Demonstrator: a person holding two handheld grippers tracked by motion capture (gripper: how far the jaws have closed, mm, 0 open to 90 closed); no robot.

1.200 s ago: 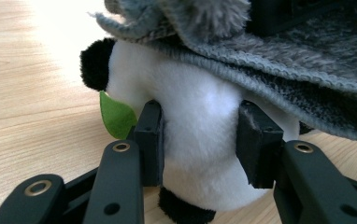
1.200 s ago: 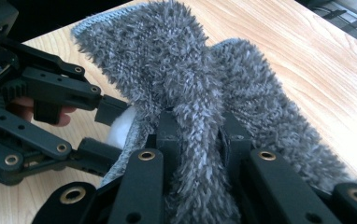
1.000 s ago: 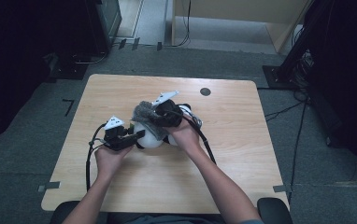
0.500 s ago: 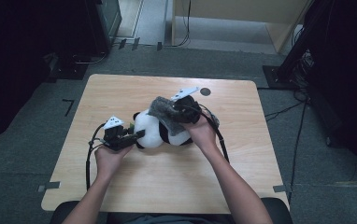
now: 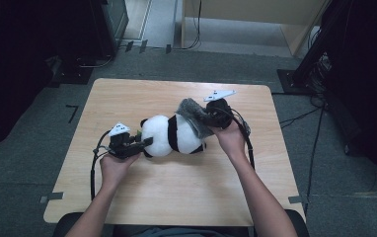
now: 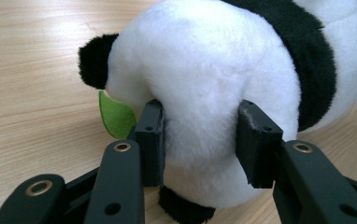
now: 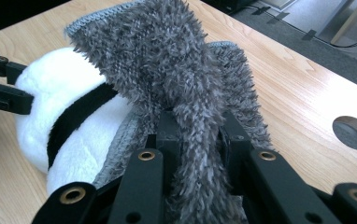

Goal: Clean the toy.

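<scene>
L gripper (image 5: 144, 142) pins panda (image 5: 171, 134) mid-desk (image 5: 176, 197); R gripper (image 5: 207, 120) clamps grey cloth (image 5: 192, 116), lifting it off. Next, I'd guess: pull cloth clear toward right edge.

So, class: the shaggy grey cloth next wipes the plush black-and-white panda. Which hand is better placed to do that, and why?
The right. The right gripper is clamped on the shaggy grey cloth, which lies against the plush black-and-white panda. The left gripper is pinching the panda's white fur, steadying it on the wooden table.
</scene>
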